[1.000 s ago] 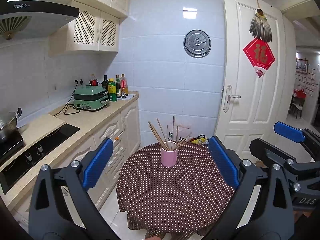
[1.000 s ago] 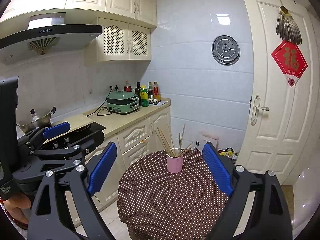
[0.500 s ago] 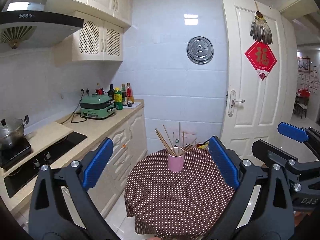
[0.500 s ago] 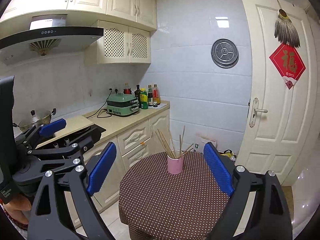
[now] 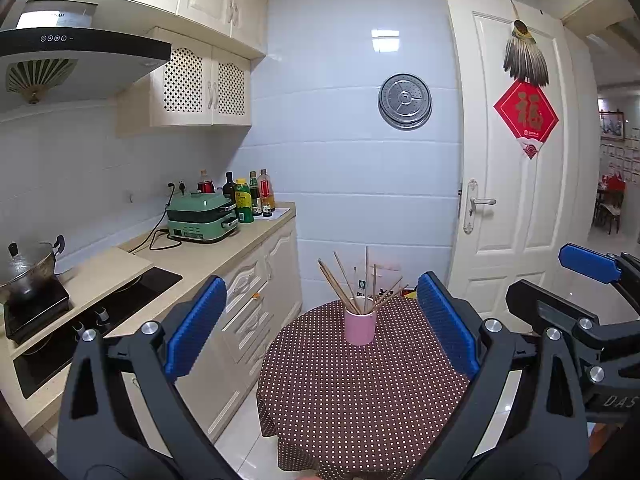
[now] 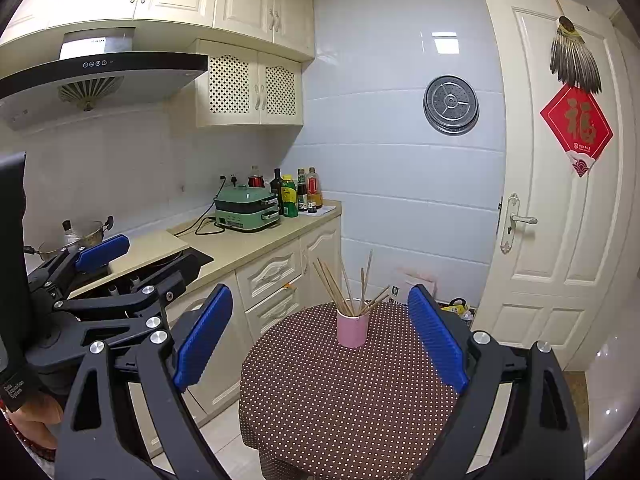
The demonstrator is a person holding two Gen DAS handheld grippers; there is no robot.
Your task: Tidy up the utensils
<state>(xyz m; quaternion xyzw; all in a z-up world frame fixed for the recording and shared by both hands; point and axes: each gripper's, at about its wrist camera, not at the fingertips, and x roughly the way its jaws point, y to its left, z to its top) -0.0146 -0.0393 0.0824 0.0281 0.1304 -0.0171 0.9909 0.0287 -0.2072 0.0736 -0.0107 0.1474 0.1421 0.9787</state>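
Note:
A pink cup (image 5: 360,326) holding several wooden chopsticks (image 5: 344,284) stands at the far side of a round table with a brown dotted cloth (image 5: 360,400). It also shows in the right wrist view as the cup (image 6: 352,328) with chopsticks (image 6: 340,288) on the cloth (image 6: 340,400). My left gripper (image 5: 320,328) is open and empty, held well back from the table. My right gripper (image 6: 320,340) is open and empty, also held back. Each gripper shows in the other's view: the right one (image 5: 588,280) and the left one (image 6: 104,276).
A kitchen counter (image 5: 200,256) runs along the left with a black hob (image 5: 96,320), a pot (image 5: 28,268), a green appliance (image 5: 202,216) and bottles (image 5: 248,196). A white door (image 5: 516,184) stands behind the table on the right. The floor is tiled.
Both grippers have drawn back and tilted up a little, so the table and cup sit lower and further right in the left view. Both stay open and empty.

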